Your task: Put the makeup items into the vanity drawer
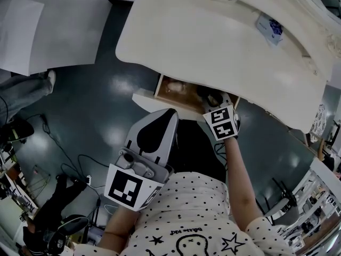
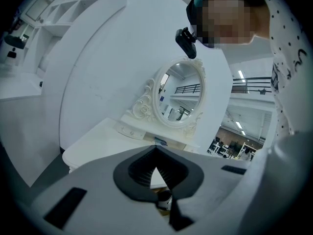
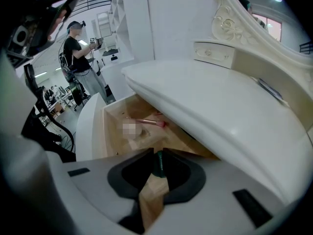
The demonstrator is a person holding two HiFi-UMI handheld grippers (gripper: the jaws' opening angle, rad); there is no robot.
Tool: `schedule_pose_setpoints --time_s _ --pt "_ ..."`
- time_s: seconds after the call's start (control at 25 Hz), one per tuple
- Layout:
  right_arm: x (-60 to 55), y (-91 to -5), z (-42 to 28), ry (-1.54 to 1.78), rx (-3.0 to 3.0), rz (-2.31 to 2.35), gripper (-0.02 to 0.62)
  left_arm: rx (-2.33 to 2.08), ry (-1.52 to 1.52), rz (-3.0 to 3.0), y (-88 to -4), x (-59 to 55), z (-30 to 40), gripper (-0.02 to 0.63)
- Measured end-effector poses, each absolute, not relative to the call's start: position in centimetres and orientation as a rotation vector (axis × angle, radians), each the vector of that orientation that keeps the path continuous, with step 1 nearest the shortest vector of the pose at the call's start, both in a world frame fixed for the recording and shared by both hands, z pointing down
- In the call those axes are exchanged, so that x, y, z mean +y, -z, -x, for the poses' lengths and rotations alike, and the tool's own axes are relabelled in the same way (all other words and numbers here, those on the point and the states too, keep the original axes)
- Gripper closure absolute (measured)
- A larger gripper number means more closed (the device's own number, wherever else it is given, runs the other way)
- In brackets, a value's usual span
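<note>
A: So, left gripper?
B: Jaws pressed together, empty, near the torso.
A: Right gripper?
B: Pinching a green stick over the open drawer; brush already inside. Placing step, I'd say. Next: lower, spread the jaws.

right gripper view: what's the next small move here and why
Probably open the right claw: it is shut on a thin dark green stick that hangs over the open wood-lined drawer, where a pink-tipped makeup brush lies, so letting go should drop it inside.
</note>
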State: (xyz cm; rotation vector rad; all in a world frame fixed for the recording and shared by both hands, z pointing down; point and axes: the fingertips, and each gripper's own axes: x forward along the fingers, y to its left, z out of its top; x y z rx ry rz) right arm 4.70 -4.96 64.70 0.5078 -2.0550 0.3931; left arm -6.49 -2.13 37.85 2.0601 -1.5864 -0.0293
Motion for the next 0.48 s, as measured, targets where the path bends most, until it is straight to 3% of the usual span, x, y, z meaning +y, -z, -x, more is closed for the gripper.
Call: schedule_pose_setpoints --time_s 0.16,0.48 --pt "-5.0 -64.4 -4.7 -0.379 -2.061 -0.513 0.586 -1.599 0.006 -2.067 -37.8 -2.1 6.6 0.609" --pt "-4.9 -62.3 -4.7 -0.357 -2.087 -0.527 0.588 -1.603 -0.014 -2.091 -37.6 -2.2 6.7 0.609"
